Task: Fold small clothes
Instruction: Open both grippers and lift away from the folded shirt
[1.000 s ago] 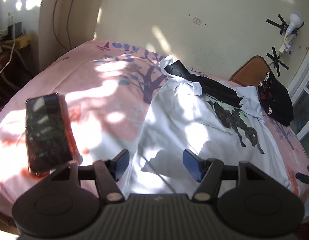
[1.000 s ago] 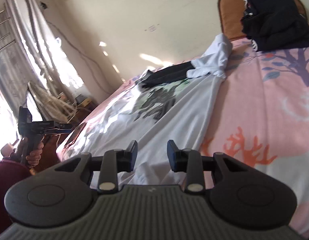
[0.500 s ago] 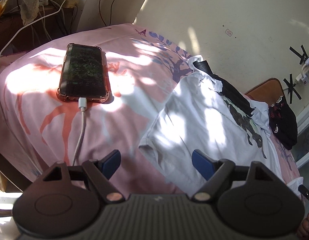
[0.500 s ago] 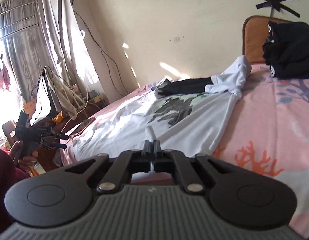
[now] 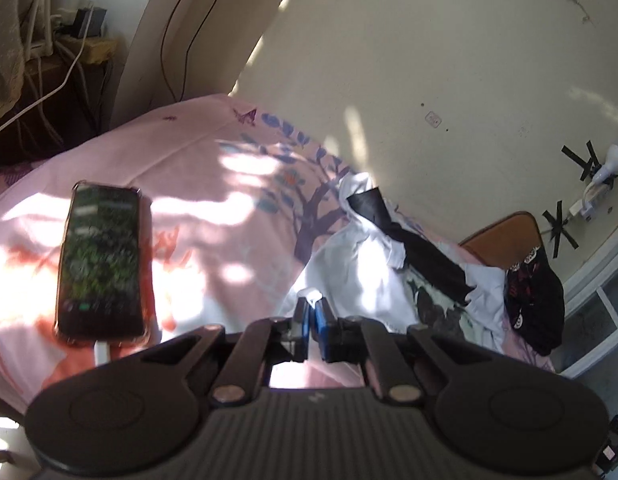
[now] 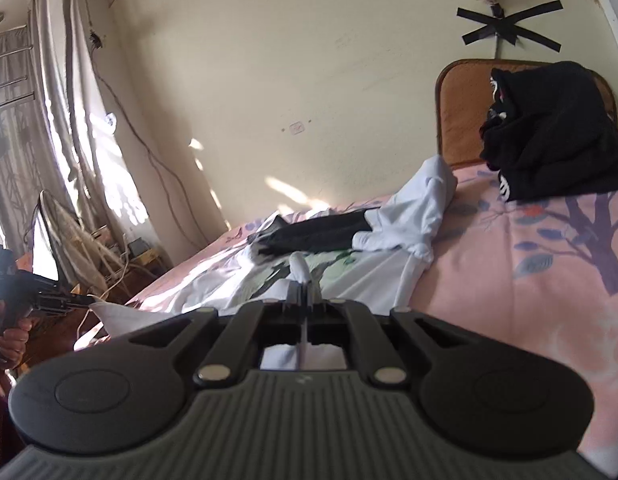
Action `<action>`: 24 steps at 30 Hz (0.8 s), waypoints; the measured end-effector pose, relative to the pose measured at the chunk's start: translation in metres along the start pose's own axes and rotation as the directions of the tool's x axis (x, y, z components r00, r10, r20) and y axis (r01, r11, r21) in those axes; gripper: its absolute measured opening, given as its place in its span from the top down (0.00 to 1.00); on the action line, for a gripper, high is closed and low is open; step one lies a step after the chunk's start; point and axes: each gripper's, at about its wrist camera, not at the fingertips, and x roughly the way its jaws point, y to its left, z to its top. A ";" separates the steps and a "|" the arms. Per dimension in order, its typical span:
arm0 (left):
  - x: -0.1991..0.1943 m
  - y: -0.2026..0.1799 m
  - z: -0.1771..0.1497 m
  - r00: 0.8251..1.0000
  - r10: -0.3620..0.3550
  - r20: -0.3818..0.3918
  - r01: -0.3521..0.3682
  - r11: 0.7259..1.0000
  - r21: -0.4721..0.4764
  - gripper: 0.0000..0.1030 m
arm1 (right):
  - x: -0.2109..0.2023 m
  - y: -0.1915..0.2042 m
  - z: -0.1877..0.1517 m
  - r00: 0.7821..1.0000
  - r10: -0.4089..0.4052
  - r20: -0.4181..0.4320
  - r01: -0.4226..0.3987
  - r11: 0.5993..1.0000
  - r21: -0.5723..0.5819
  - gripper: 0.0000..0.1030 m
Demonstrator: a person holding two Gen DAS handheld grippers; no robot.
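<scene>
Pink bed sheet (image 5: 197, 168) w/ phone (image 5: 103, 258) at 9 o'clock. Left gripper (image 5: 312, 310) pinches white shirt (image 5: 361, 264) edge; right gripper (image 6: 304, 292) pinches its other edge, shirt at 12 o'clock.

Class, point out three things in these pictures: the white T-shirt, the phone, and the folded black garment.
white T-shirt (image 5: 361, 264), left wrist view, on its sunlit body fabric.
phone (image 5: 102, 258), left wrist view, middle of its screen.
folded black garment (image 6: 557, 140), right wrist view, on its dark top fold.
</scene>
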 end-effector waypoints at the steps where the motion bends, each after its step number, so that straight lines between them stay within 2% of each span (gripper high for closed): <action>1: 0.011 -0.006 0.013 1.000 -0.009 0.005 0.008 1.000 0.017 0.96 | 0.009 -0.003 0.008 1.000 -0.015 0.011 0.015 1.000 0.006 0.95; 5: 0.071 -0.039 0.059 1.000 -0.012 0.001 0.012 0.994 0.110 0.95 | 0.055 -0.020 0.040 0.993 -0.121 0.006 0.121 0.991 0.054 0.95; 6: 0.091 -0.047 0.069 1.000 -0.005 -0.007 0.006 0.991 0.130 0.91 | 0.068 -0.026 0.044 0.986 -0.165 -0.014 0.165 0.984 0.065 0.95; 8: 0.130 -0.057 0.080 0.999 0.031 -0.024 -0.027 0.984 0.174 0.64 | 0.088 -0.037 0.043 0.961 -0.273 -0.034 0.275 0.960 0.055 0.87; 9: 0.145 -0.058 0.082 0.997 0.071 -0.023 -0.066 0.982 0.176 0.40 | 0.091 -0.040 0.040 0.944 -0.328 -0.033 0.329 0.943 0.046 0.82; 10: 0.154 -0.055 0.082 0.995 0.093 -0.022 -0.088 0.982 0.166 0.38 | 0.089 -0.044 0.039 0.929 -0.369 -0.039 0.370 0.927 0.058 0.69; 11: 0.159 -0.049 0.081 0.995 0.087 -0.041 -0.080 0.985 0.152 0.38 | 0.080 -0.047 0.036 0.937 -0.347 -0.043 0.350 0.932 0.096 0.65; 12: 0.161 -0.041 0.077 0.996 0.065 -0.068 -0.055 0.989 0.139 0.38 | 0.069 -0.046 0.034 0.955 -0.292 -0.046 0.296 0.946 0.132 0.65; 13: 0.160 -0.032 0.071 0.994 0.053 -0.092 -0.040 0.991 0.129 0.34 | 0.057 -0.044 0.031 0.968 -0.245 -0.050 0.250 0.955 0.161 0.65; 15: 0.154 -0.016 0.057 0.990 0.066 -0.128 -0.050 0.991 0.126 0.24 | 0.031 -0.035 0.021 0.982 -0.179 -0.067 0.188 0.965 0.184 0.57; 16: 0.151 -0.008 0.050 0.987 0.063 -0.150 -0.045 0.992 0.121 0.22 | 0.021 -0.033 0.012 0.982 -0.165 -0.087 0.178 0.966 0.187 0.47; 17: 0.148 -0.001 0.042 0.982 0.054 -0.181 -0.035 0.994 0.107 0.22 | 0.011 -0.031 0.003 0.980 -0.164 -0.117 0.184 0.964 0.190 0.43; 21: 0.141 0.017 0.014 0.959 -0.048 -0.280 0.050 0.999 0.000 0.22 | -0.003 -0.029 -0.026 0.964 -0.129 -0.233 0.194 0.939 0.283 0.41; 22: 0.138 0.017 0.010 0.961 -0.064 -0.267 0.064 0.998 -0.006 0.17 | -0.002 -0.027 -0.031 0.965 -0.106 -0.241 0.180 0.934 0.308 0.41; 24: 0.141 0.012 0.006 0.956 -0.104 -0.273 0.101 0.995 -0.024 0.16 | 0.006 -0.022 -0.035 0.970 -0.048 -0.239 0.130 0.931 0.341 0.41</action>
